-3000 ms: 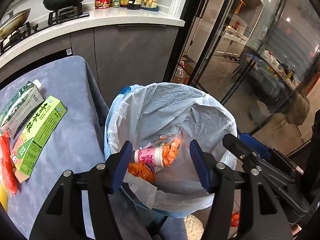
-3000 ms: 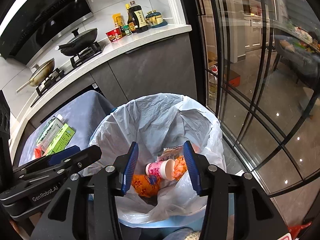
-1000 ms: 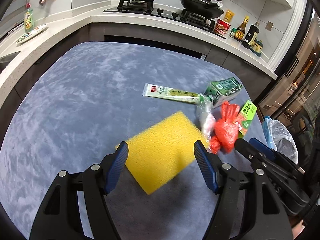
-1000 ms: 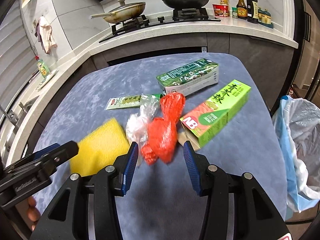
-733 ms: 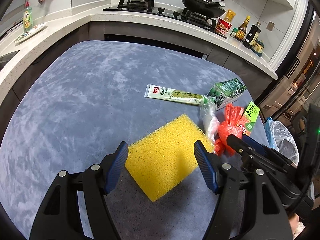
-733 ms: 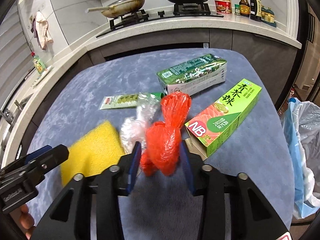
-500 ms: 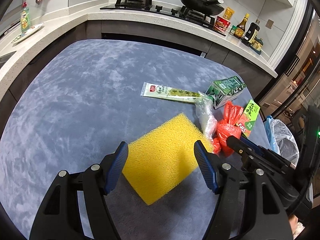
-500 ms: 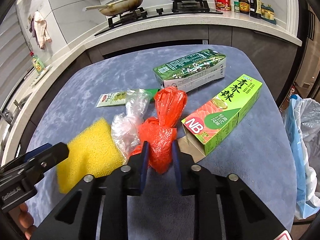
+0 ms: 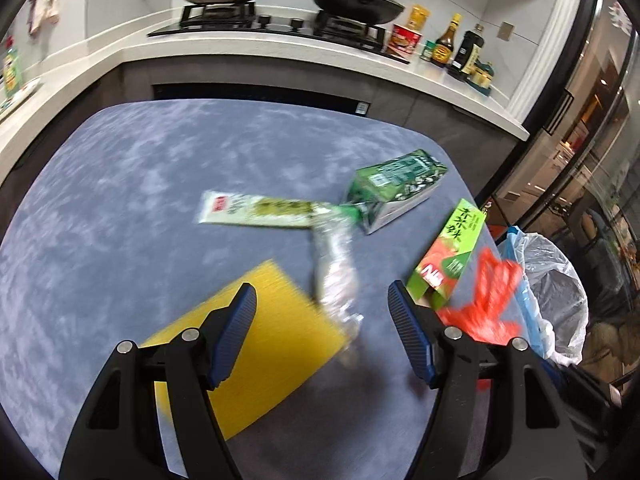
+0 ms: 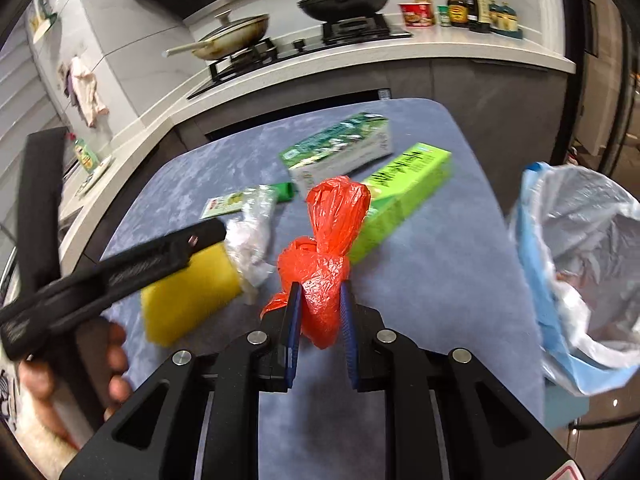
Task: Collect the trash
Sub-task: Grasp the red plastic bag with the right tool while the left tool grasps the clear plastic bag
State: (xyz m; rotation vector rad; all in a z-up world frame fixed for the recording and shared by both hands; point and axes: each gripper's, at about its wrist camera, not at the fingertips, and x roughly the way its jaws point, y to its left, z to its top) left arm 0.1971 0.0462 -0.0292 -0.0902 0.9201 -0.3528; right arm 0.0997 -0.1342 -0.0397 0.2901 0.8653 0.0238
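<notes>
My right gripper (image 10: pixel 320 296) is shut on a knotted red plastic bag (image 10: pixel 328 240), held just above the blue-grey table (image 10: pixel 432 280); the same red plastic bag (image 9: pixel 486 300) shows blurred at the right in the left wrist view. My left gripper (image 9: pixel 322 308) is open over the table, with the corner of a yellow sponge (image 9: pixel 256 336) and a crumpled clear plastic bag (image 9: pixel 336 276) between its fingers, touching neither. The lined trash bin (image 10: pixel 588 248) stands off the table's right edge.
A light green carton (image 10: pixel 404 196), a dark green carton (image 10: pixel 340 148) and a flat green packet (image 9: pixel 256 213) lie on the table. Behind it runs a counter with a stove (image 9: pixel 224 16), pans and bottles (image 9: pixel 460 52). A hand (image 10: pixel 80 368) holds the left gripper.
My right gripper closed on the red bag and lifted it toward the right. My left gripper shifted right over the sponge toward the clear bag, staying open.
</notes>
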